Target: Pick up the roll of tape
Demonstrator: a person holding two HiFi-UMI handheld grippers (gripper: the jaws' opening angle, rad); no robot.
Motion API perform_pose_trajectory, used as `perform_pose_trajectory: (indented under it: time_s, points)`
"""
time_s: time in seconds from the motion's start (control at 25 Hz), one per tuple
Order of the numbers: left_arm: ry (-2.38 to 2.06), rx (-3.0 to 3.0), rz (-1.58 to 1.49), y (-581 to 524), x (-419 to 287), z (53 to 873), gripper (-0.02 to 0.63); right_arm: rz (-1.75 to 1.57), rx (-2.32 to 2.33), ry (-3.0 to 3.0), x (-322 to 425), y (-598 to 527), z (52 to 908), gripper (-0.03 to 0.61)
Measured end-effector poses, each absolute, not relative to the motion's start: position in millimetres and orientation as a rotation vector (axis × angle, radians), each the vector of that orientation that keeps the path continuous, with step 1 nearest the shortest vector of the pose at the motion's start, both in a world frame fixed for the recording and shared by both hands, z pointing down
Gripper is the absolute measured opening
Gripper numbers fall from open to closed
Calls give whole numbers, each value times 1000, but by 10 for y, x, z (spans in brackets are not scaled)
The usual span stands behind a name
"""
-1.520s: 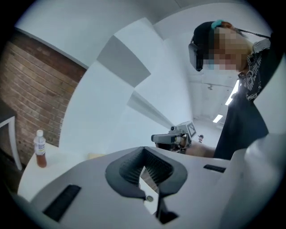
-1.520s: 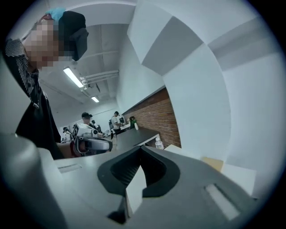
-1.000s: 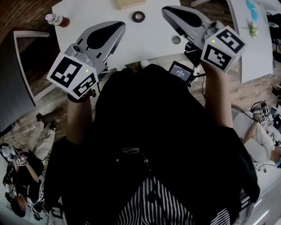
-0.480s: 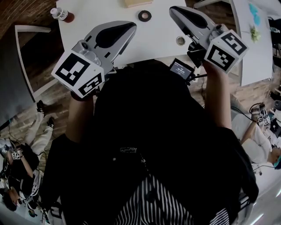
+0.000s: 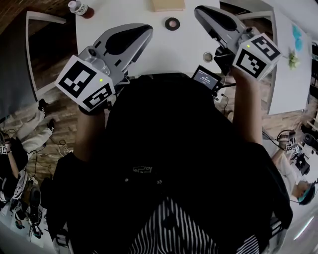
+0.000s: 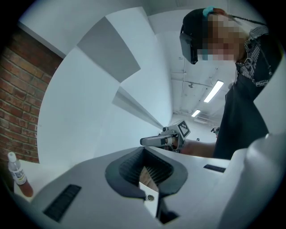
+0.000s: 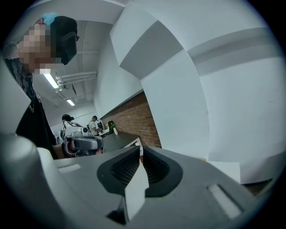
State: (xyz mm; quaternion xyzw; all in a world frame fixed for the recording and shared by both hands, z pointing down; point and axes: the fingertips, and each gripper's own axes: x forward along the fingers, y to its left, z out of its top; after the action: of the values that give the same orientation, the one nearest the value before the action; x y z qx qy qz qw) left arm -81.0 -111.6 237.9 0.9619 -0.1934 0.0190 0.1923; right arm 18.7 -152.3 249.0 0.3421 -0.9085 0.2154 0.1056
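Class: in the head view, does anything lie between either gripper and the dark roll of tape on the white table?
Nothing visible does. The dark roll of tape lies on bare white table, in the gap between the left gripper and the right gripper. The wooden block sits beyond it.

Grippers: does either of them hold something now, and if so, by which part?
Nothing is held. The left gripper and the right gripper are both shut and empty; the tape lies on the table, apart from both.
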Motion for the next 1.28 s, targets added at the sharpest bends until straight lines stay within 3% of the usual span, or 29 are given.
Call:
perform_pose_trajectory:
  time_s: [0.36, 0.52, 0.68, 0.84, 1.0, 1.28]
  points:
    - [-608, 2624, 76, -1458, -716, 2730, 6, 721, 914, -2661, 302, -2017, 2961, 74]
    - [-647, 2606, 129, -1419, -730, 2815, 6, 743, 887, -2657, 268, -2031, 3043, 155]
    - [-678, 2570, 130, -1366, -723, 2847, 6, 762, 871, -2654, 299, -2017, 3120, 178]
    - [-719, 2539, 136, -1347, -702, 2903, 6, 786, 911, -2639, 444, -2078, 3282, 242]
    - [-751, 2543, 214, -1247, -700, 2980, 6, 839, 888, -2629, 513, -2097, 3432, 242]
    - [-809, 2478, 222, -1177, -637, 3068, 6, 862, 896, -2563, 790, -2198, 3778, 298]
